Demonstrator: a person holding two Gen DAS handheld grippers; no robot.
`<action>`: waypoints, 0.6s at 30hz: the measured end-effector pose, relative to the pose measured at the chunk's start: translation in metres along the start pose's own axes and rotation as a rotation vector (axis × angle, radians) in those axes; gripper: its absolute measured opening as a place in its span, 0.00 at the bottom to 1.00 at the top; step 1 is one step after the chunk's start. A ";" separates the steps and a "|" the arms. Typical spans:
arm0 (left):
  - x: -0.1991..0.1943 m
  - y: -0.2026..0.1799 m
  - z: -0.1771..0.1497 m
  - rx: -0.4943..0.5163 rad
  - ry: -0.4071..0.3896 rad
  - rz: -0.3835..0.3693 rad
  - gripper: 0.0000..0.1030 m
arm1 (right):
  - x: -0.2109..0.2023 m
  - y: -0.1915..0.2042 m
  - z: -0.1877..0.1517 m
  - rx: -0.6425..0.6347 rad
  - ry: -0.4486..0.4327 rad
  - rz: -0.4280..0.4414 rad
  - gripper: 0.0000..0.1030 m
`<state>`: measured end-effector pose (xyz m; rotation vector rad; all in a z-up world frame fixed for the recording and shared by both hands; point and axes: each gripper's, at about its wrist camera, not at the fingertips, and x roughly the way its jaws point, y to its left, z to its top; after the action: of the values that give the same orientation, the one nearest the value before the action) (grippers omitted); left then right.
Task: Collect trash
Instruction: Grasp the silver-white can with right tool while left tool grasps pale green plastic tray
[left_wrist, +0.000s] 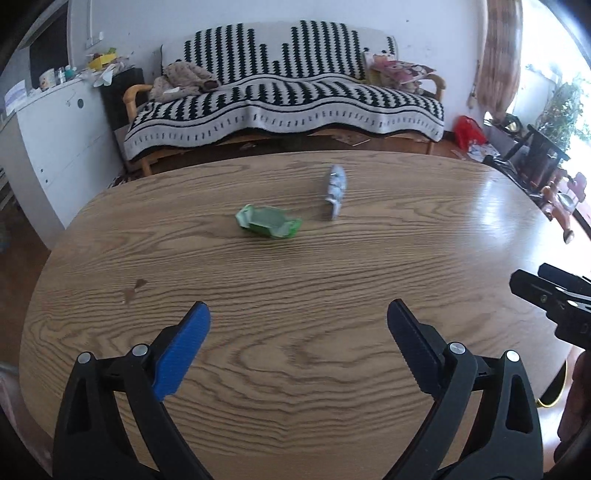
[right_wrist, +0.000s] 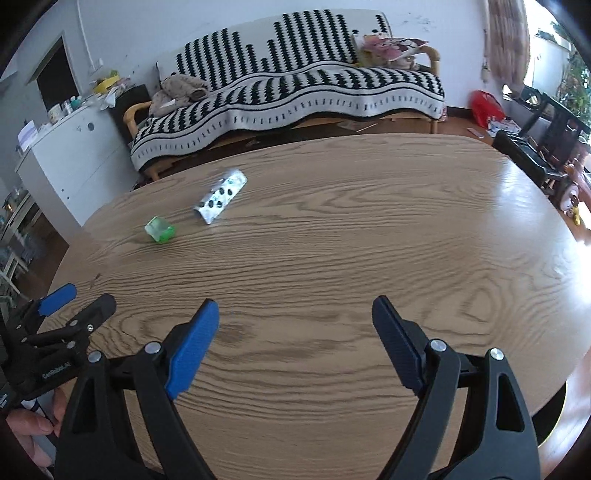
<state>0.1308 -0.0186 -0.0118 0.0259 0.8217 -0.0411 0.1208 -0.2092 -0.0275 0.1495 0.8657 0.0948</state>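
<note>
On the oval wood-grain table (left_wrist: 332, 280), a crumpled green paper carton (left_wrist: 267, 222) lies at the centre of the left wrist view, with a crushed silver foil wrapper (left_wrist: 335, 190) just beside it to the upper right, apart from it. The left gripper (left_wrist: 299, 325) at the bottom has its blue-padded fingers spread wide with nothing between them. The right gripper (right_wrist: 295, 319) in its own view is equally spread and empty, both trash pieces lying well beyond it at upper left. A striped blanket-covered sofa (left_wrist: 288, 99) stands behind.

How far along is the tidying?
Nothing looks collected yet. The green wrapper and the silver wrapper both lie on the table. The left gripper and right gripper are open and empty, short of both. Both pickups remain; no bin is visible.
</note>
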 end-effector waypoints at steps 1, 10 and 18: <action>0.006 0.006 0.002 -0.010 0.006 0.008 0.91 | 0.005 0.004 0.002 -0.003 0.004 0.001 0.80; 0.069 0.037 0.033 -0.150 0.093 0.008 0.91 | 0.071 0.021 0.050 0.024 0.065 0.039 0.80; 0.105 0.045 0.037 -0.173 0.147 0.041 0.91 | 0.163 0.081 0.110 -0.056 0.143 0.042 0.80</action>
<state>0.2312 0.0219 -0.0634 -0.1187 0.9693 0.0715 0.3078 -0.1162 -0.0659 0.1094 1.0012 0.1704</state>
